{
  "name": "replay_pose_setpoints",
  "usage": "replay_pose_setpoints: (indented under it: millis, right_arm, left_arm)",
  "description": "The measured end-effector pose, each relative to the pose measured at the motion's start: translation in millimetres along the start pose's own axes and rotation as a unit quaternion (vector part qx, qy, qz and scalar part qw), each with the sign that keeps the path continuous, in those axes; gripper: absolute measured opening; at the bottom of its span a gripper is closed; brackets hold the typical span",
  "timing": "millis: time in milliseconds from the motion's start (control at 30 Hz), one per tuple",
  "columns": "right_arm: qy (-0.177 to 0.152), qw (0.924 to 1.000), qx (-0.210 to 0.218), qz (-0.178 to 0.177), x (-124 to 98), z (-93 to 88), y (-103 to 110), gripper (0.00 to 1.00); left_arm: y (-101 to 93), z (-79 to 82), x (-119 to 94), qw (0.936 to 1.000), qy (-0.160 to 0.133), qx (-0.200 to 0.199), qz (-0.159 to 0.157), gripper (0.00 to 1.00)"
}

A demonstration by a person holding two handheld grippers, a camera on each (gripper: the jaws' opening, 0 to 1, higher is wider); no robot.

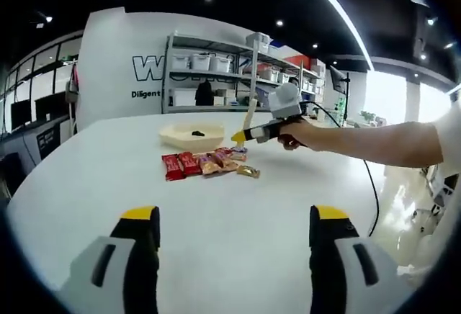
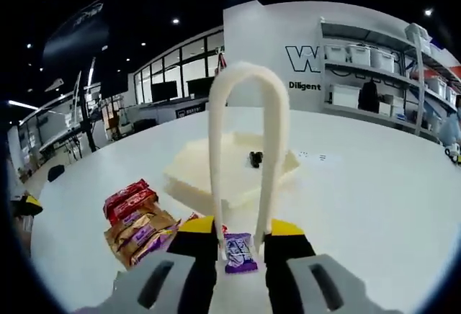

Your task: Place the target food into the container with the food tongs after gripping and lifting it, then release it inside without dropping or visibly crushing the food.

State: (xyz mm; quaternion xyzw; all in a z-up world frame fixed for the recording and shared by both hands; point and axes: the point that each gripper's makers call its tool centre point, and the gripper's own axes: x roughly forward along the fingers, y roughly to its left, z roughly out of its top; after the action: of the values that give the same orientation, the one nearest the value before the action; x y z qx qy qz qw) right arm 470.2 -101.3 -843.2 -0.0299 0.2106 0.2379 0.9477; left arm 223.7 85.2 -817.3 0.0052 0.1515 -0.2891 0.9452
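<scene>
Right gripper view puts my right gripper (image 2: 240, 237) clamped on the cream tongs (image 2: 248, 148), tips straddling a purple candy (image 2: 238, 250) at bottom centre, before the tray (image 2: 230, 170). Left gripper view: my left gripper (image 1: 235, 231) gapes empty, wrappers (image 1: 209, 163) mid-frame.

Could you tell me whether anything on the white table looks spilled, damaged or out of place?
Nothing stands out. The wrapped red, brown and purple snack packets lie grouped on the white table beside the cream tray container, which holds one small dark item. The right gripper holds cream plastic tongs upright.
</scene>
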Motion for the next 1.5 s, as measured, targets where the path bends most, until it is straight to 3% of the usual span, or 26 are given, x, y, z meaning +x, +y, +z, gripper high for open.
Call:
replay_pose_setpoints:
  millis: [400, 800, 1500]
  right_arm:
    - [0.016, 0.9997, -0.018, 0.007, -0.5, -2.8, 3.2, 0.12]
    - [0.031, 0.9995, 0.007, 0.004, -2.8, -6.1, 1.1, 0.11]
    - [0.048, 0.9988, 0.002, 0.008, -19.5, -14.5, 10.1, 0.11]
  left_arm:
    - [1.0, 1.8, 4.0, 1.0000, 0.002, 0.000, 0.002, 0.83]
    - [0.3, -2.8, 4.2, 0.9999, 0.003, -0.012, -0.007, 0.82]
    - [-2.3, -2.6, 7.6, 0.9998, -0.004, -0.010, -0.017, 0.81]
